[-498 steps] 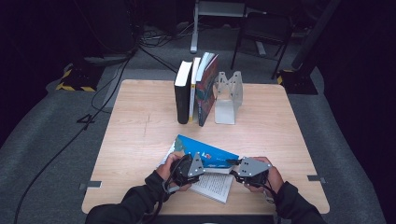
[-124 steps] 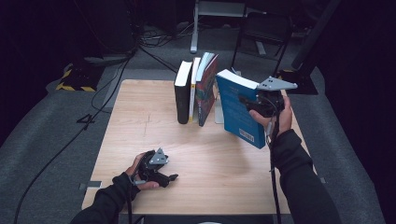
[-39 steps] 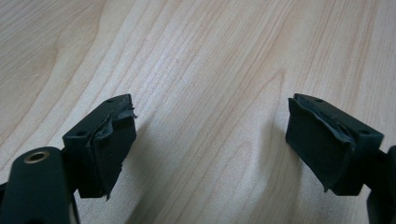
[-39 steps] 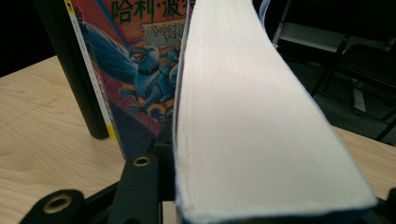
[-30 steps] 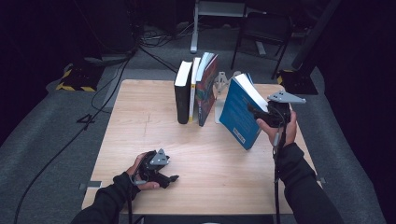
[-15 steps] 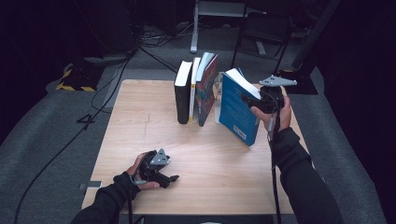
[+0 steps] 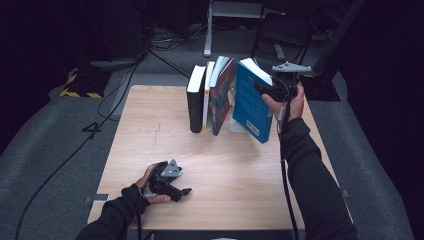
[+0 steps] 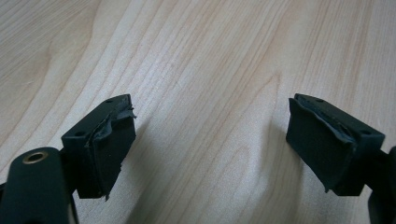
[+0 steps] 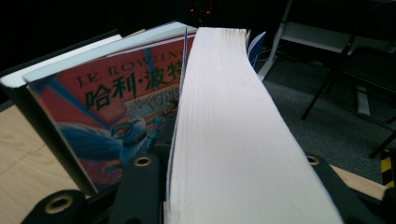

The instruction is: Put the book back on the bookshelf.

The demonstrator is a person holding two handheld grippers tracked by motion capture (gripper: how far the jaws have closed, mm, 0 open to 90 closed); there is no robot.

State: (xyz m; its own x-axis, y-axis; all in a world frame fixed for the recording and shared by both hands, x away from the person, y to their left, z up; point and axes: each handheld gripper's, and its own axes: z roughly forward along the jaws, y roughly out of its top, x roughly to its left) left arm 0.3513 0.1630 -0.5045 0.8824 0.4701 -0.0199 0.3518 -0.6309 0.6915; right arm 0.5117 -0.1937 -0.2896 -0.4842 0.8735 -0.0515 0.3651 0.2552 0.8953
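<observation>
the right gripper (image 7: pixel 274 91) has its jaws clamped on the blue book (image 7: pixel 251 102), held tilted in the air just beside the row of standing books (image 7: pixel 210 95). the left gripper (image 7: pixel 170 181) rests on the desk (image 7: pixel 150 125), jaws wide with nothing between them.

The blue book (image 7: pixel 251 102) was a thick paperback with a blue cover and a pale block of pages (image 9: pixel 233 135), closed. It stood tilted, its top leaning away from the row of standing books (image 7: pixel 210 97), its lower corner raised above the desk (image 7: pixel 150 130). It hung just to the right of that row, close beside the red-covered book (image 9: pixel 116 116) at the row's end, clamped at its upper edge.
</observation>
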